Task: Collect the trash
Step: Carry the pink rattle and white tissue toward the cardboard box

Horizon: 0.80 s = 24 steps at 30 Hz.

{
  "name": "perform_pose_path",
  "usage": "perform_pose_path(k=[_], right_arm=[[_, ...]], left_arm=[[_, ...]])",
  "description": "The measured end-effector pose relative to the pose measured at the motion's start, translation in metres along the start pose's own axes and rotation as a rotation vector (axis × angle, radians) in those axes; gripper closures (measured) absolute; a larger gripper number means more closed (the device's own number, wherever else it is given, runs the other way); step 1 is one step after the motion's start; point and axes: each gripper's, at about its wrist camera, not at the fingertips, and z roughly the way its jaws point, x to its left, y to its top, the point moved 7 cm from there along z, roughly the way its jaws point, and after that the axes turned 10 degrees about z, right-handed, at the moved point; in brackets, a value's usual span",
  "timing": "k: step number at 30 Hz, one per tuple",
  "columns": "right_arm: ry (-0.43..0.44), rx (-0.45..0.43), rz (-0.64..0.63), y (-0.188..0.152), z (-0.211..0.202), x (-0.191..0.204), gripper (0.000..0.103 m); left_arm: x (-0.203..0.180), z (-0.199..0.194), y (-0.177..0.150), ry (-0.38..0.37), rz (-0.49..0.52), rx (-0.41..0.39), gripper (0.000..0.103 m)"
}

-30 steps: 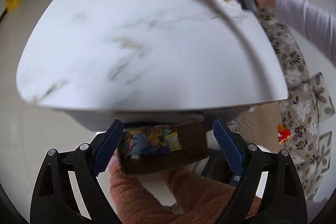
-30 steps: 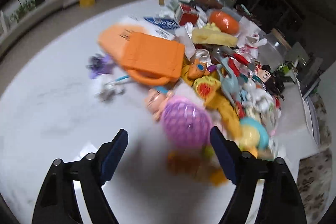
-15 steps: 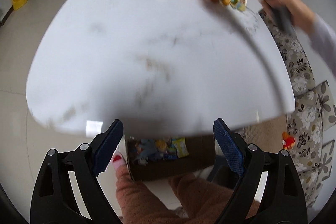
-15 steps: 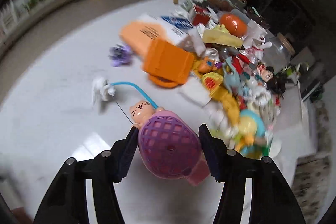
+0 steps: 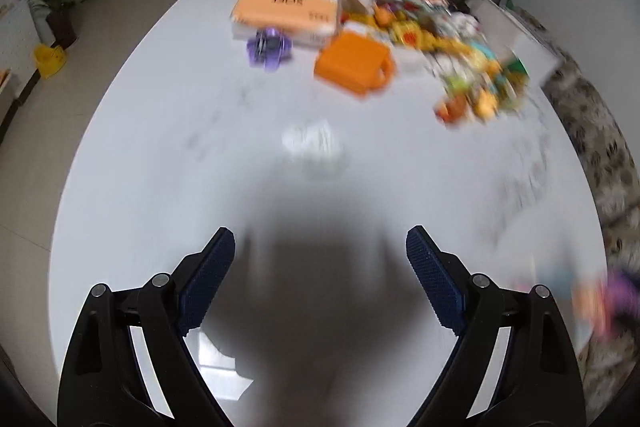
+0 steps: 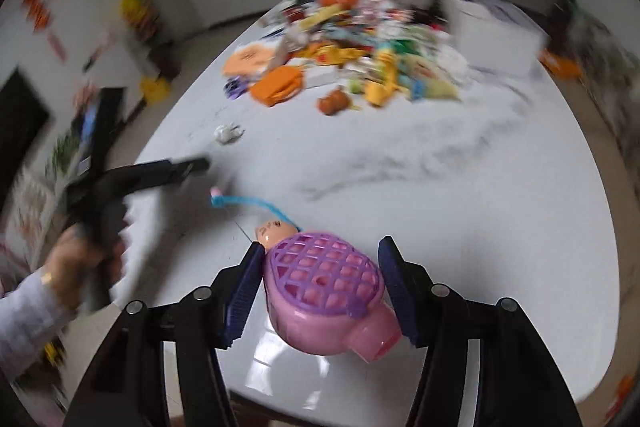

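My right gripper (image 6: 320, 267) is shut on a pink toy with a purple lattice top (image 6: 326, 293); a small doll head and a blue cord (image 6: 256, 205) hang from its far side above the white table (image 6: 460, 219). My left gripper (image 5: 320, 263) is open and empty over the near part of the table (image 5: 160, 155); it also shows in the right wrist view (image 6: 188, 165) at the left. A crumpled white paper ball (image 5: 312, 145) lies ahead of the left gripper and shows in the right wrist view (image 6: 227, 133).
A heap of toys and wrappers (image 6: 360, 39) covers the far end of the table, with an orange case (image 5: 354, 65), an orange-and-white box (image 5: 286, 7) and a purple toy (image 5: 269, 47). A patterned sofa (image 5: 608, 163) stands at the right.
My right gripper has pulled back toward the near table edge with the pink toy. My left gripper has risen from below the edge to over the tabletop.
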Motion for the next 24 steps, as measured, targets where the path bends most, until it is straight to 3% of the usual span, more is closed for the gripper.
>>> perform_pose_path(k=[4, 7, 11, 13, 19, 20, 21, 22, 24], right_arm=[[-0.007, -0.01, 0.057, -0.019, -0.013, -0.013, 0.045], [-0.001, -0.005, 0.1, -0.021, -0.01, -0.023, 0.046], [0.006, -0.007, 0.122, -0.025, -0.013, -0.029, 0.046], [0.007, -0.006, 0.122, -0.024, -0.014, -0.03, 0.046], [0.033, 0.019, 0.076, -0.027, -0.025, -0.019, 0.051], [0.032, 0.027, 0.053, -0.03, -0.026, -0.016, 0.054], [0.029, 0.036, 0.021, -0.034, -0.026, -0.013, 0.073], [0.059, 0.078, 0.008, -0.041, -0.023, -0.009, 0.098], [0.079, 0.12, 0.035, -0.047, -0.02, -0.008, 0.1]], left_arm=[[0.001, 0.035, 0.033, -0.003, -0.029, 0.019, 0.021], [-0.003, 0.047, 0.038, 0.031, 0.033, 0.049, 0.079], [-0.006, 0.032, 0.032, -0.02, 0.035, 0.06, 0.09], [-0.01, 0.019, 0.025, -0.057, 0.048, 0.054, 0.09], [-0.039, -0.062, -0.037, -0.189, 0.166, 0.043, 0.09], [-0.042, -0.073, -0.05, -0.202, 0.19, 0.049, 0.09], [-0.045, -0.083, -0.068, -0.215, 0.212, 0.068, 0.09], [-0.049, -0.091, -0.083, -0.236, 0.22, 0.092, 0.09], [-0.055, -0.108, -0.117, -0.264, 0.245, 0.123, 0.09]])
